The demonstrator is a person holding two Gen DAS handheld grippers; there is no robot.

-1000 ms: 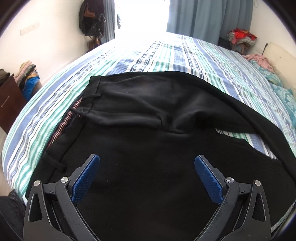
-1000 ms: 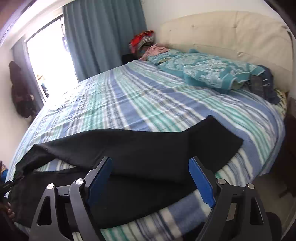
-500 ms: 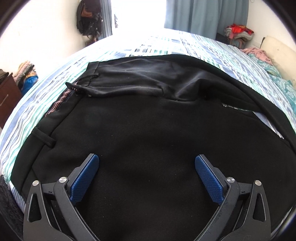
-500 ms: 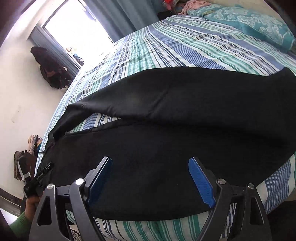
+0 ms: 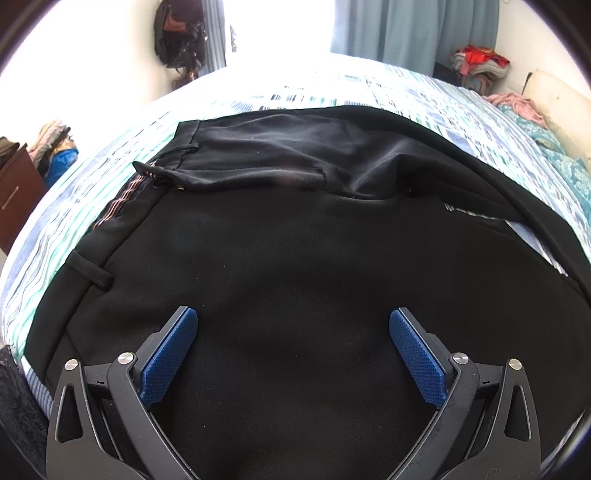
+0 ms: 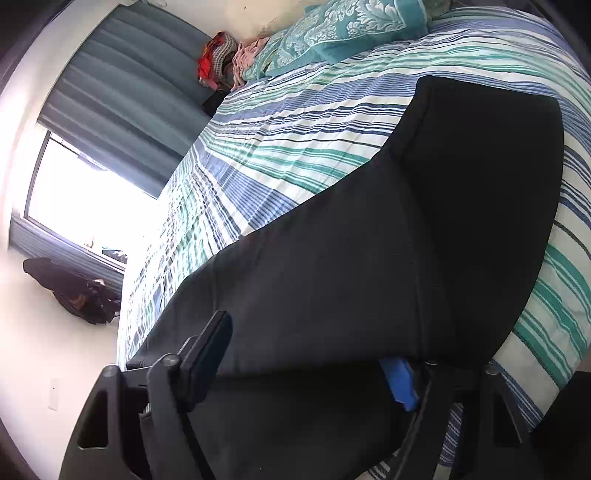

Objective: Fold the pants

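One bed [image 5: 424,96] with a striped cover in blue, teal and white fills both views, and teal patterned pillows [image 6: 343,33] lie at its head. Black pants [image 5: 303,258] are spread flat across the near part of the bed, waistband towards the left, with a belt loop [image 5: 90,271] showing near that edge. A leg of the pants [image 6: 406,229] stretches along the cover towards the pillows. The left gripper [image 5: 293,354] hangs just above the seat of the pants, jaws spread wide with nothing between them. The right gripper [image 6: 310,365] is tilted at the near edge of the leg; its jaws are closing with the cloth edge between them, one blue pad [image 6: 399,380] under the cloth, not yet pressing.
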